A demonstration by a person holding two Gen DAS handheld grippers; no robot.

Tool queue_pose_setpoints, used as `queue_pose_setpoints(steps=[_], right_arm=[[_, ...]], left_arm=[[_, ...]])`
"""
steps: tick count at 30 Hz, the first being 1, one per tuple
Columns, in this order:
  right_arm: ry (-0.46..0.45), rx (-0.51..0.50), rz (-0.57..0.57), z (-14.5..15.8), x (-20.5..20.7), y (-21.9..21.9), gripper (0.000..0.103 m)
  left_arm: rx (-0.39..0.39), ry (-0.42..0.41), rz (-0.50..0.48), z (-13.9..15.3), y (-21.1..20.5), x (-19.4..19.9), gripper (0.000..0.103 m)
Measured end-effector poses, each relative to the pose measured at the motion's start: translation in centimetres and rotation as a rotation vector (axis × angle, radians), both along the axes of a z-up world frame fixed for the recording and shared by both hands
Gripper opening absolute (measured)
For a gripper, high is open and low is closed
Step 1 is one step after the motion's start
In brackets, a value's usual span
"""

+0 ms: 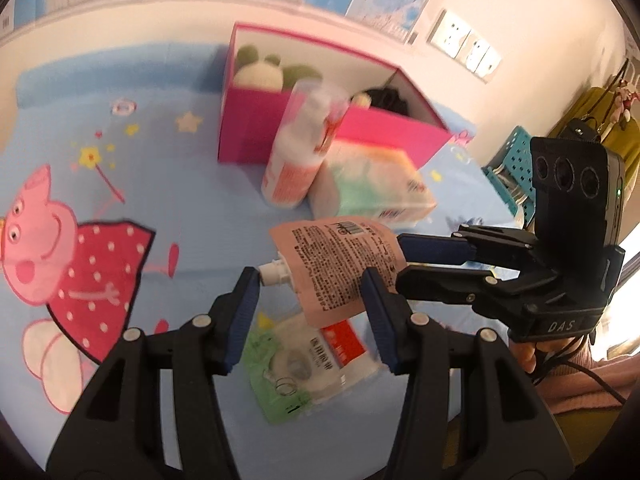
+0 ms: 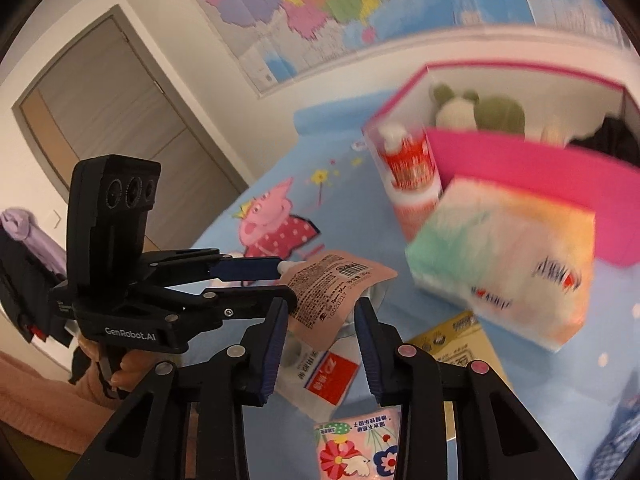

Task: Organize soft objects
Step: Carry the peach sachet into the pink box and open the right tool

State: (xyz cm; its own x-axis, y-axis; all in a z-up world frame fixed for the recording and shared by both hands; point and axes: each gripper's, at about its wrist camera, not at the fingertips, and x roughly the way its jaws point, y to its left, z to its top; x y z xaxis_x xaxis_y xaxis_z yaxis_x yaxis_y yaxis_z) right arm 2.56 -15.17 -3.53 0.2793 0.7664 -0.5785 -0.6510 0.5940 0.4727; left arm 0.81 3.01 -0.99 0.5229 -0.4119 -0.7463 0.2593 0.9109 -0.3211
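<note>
Pink pouch off blue bedsheet, hanging between my two tongs; left tongs span it, spout end by one pad, other pad at its far edge, grip loose-looking; right tongs clamped on pouch's near corner, jaws narrow; pouch's long axis runs across between hands; pink box lies ahead beyond bottle and tissue pack; right hand seems nearer box.
</note>
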Motion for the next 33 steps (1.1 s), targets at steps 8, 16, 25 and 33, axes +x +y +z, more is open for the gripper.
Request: queue_pose_setpoints(steps=[8, 16, 25, 33], right_arm=[[-0.117, 0.046, -0.034, 4.3, -0.3, -2.1, 0.035], [-0.218, 0.076, -0.081, 7.8, 1.4, -3.7, 0.035], [-0.203, 0.108, -0.101, 8.6, 7.5, -3.9, 0.035], [-0.117, 0.078, -0.097, 6.4, 13.2, -2.1, 0.035]], left_arm=[[-0.005, -0.118, -0.016, 4.5, -1.5, 0.7, 0.054], [0.020, -0.216, -0.020, 8.2, -2.8, 3.3, 0.054], [0.041, -0.199, -0.006, 8.8, -2.7, 9.7, 0.054], [0.010, -0.080, 0.043, 5.5, -1.0, 15.3, 0.054]])
